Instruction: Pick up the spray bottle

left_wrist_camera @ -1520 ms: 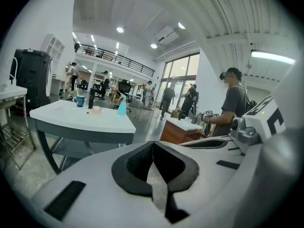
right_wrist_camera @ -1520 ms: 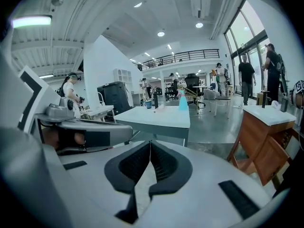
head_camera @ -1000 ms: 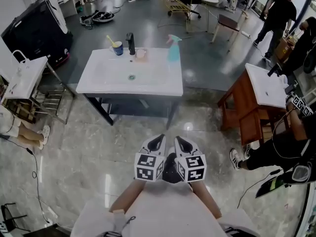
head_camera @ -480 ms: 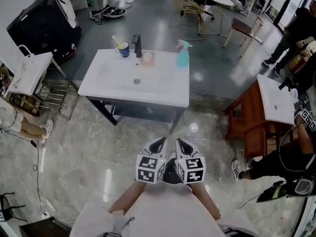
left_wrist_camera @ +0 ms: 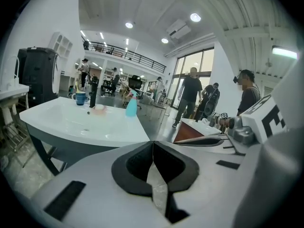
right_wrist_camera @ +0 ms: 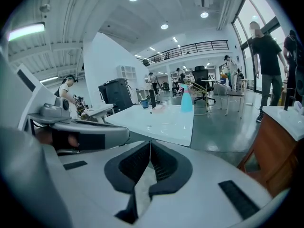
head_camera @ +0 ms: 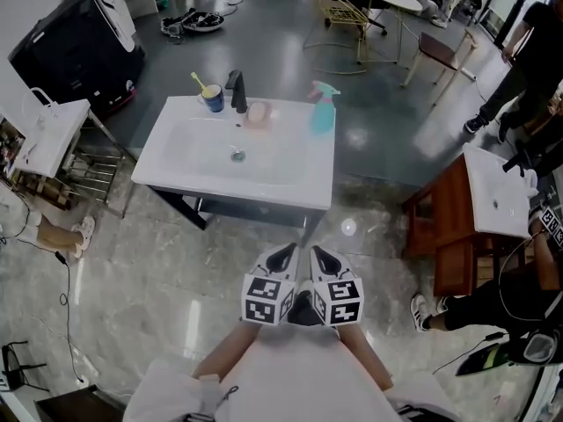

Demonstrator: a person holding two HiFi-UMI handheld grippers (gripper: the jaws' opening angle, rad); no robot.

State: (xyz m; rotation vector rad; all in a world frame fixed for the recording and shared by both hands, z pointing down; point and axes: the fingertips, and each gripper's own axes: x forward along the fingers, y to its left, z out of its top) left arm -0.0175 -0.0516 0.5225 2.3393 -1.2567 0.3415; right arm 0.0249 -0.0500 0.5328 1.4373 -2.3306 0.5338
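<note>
The spray bottle (head_camera: pixel 322 112) is seen at the far right corner of the white surface (head_camera: pixel 290 178), well apart from the left tongs (head_camera: pixel 282 255) and right tongs (head_camera: pixel 320 257), both closed and empty. Light, slick plastic is expected; the neck is best gripped.

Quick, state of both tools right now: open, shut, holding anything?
Left tool: closed, jaws together, holding nothing.
Right tool: closed, jaws together, holding nothing.

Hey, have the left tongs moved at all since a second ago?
Yes. The left tongs have moved forward, toward the white sink: the strip of floor between them and its front edge is narrower now.
</note>
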